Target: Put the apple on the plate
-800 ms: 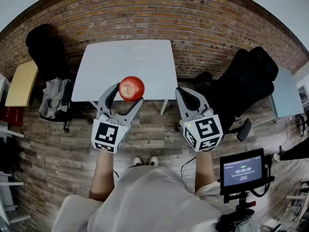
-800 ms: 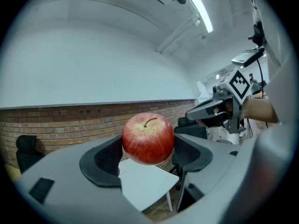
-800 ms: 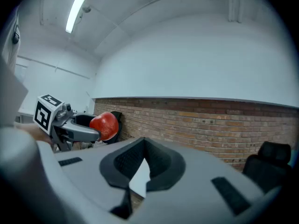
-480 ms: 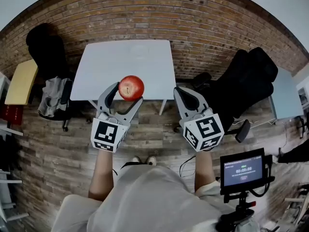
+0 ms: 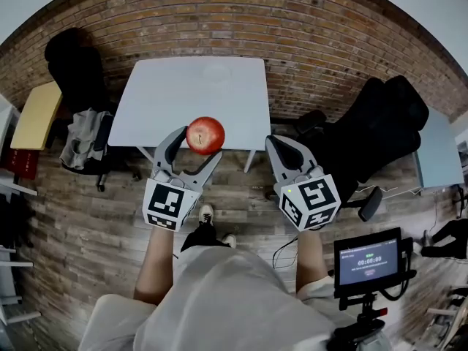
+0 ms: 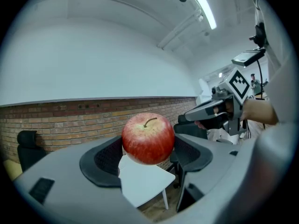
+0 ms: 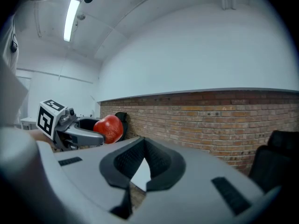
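Head view: apple gripped in the left fingers, off the worktop

At far left stood a yellow table and a black chair with grey cloth draped beside it. Next came the white worktop against the brick wall, with a faint round plate near its far edge. The left gripper was held in the air at the worktop's near edge. Its fingers were spread wide and pressed on either side of the red apple, stem up. The apple was clear of the worktop and well apart from the plate. Just to the right, the right gripper hung at about the same height, its fingers closed tip to tip with nothing between them. In the right gripper view the apple showed off to the left, in the other gripper. Further right were a second chair, also black, and a small screen on a stand.
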`<state>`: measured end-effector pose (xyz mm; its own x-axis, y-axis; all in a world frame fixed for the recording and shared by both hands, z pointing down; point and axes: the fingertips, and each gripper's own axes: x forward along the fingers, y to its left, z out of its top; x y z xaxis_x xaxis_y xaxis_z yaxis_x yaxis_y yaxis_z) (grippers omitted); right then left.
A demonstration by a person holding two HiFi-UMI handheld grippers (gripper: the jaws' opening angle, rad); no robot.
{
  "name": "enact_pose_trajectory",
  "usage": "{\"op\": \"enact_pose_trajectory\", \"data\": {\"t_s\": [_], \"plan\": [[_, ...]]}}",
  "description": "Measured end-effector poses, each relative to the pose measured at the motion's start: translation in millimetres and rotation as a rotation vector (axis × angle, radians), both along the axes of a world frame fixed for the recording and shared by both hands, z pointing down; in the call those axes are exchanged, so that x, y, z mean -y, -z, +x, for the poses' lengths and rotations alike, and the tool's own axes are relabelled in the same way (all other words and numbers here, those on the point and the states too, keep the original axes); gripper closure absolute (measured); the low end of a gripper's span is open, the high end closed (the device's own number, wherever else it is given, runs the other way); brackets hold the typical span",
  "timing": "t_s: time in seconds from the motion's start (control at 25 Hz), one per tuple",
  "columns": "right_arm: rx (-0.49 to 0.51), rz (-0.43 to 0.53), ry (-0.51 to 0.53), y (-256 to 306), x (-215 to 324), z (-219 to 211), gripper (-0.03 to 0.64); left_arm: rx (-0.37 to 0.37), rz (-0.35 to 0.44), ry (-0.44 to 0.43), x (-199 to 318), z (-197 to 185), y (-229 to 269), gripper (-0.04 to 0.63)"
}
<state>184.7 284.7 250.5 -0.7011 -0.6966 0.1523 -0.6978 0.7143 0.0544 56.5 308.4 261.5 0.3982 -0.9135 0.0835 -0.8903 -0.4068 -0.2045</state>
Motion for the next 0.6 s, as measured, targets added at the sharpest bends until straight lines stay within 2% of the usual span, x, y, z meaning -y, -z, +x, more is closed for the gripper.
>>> {"op": "enact_pose_trajectory", "data": {"t_s": [0.32, 0.6], "plan": [[-0.013, -0.006, 0.002, -8.8, 13.2, -6.7, 0.614, -0.008, -0.016, -0.001, 17.6, -7.2, -10.4, 0.244], [-0.025, 0.001, -0.016, -11.3, 57.6, -7.6, 0.614, -0.017, -0.007, -0.015, 62.1, -12.9, -11.9, 0.244]]}}
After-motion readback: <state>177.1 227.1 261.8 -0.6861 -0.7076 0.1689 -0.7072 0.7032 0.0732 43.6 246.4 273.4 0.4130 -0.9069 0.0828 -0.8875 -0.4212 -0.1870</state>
